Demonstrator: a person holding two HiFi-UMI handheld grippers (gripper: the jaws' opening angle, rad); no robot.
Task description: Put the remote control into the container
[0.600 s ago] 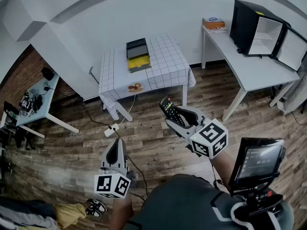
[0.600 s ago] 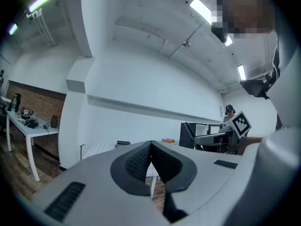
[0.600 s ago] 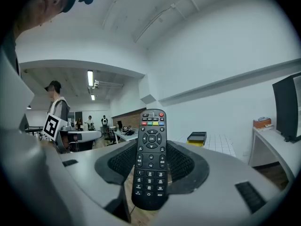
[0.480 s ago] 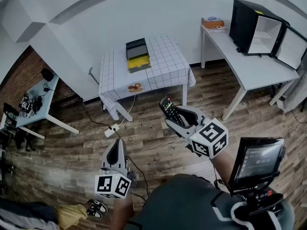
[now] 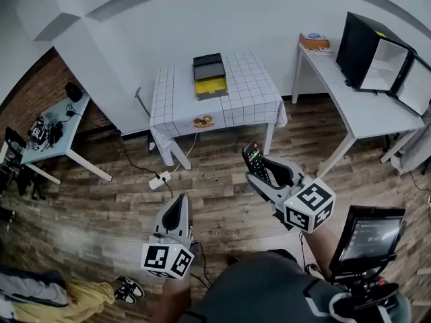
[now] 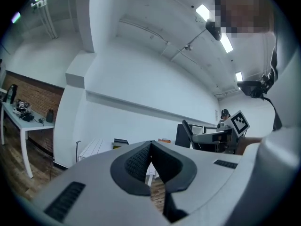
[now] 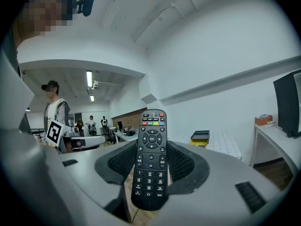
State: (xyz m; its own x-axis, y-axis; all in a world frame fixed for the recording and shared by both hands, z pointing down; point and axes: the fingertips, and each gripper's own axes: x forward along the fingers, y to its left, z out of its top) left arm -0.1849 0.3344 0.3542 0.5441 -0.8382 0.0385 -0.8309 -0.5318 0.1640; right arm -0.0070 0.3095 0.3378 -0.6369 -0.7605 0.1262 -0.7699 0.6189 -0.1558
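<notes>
A black remote control [image 7: 150,159] with coloured buttons stands between the pads of my right gripper [image 7: 149,166], which is shut on it. From above, the remote [image 5: 255,162] sticks out forward of the right gripper [image 5: 266,173], over the wooden floor. The container [image 5: 210,77], a yellow box with a dark lid open behind it, sits on a checked-cloth table [image 5: 242,96] some way ahead; the same box [image 7: 200,137] shows small past the remote. My left gripper [image 5: 176,215] hangs low at the left, its jaws [image 6: 150,166] shut with nothing in them.
A white desk [image 5: 357,106] with a black open-front box [image 5: 374,52] stands at the right. A small grey table [image 5: 47,140] with gear is at the left by a brick wall. A power strip [image 5: 160,179] and cable lie on the floor. Several people stand in the room's far part.
The whole view has shifted: the checked table and the yellow box now sit a little lower and more to the right. Both grippers keep their pose, the remote still held.
</notes>
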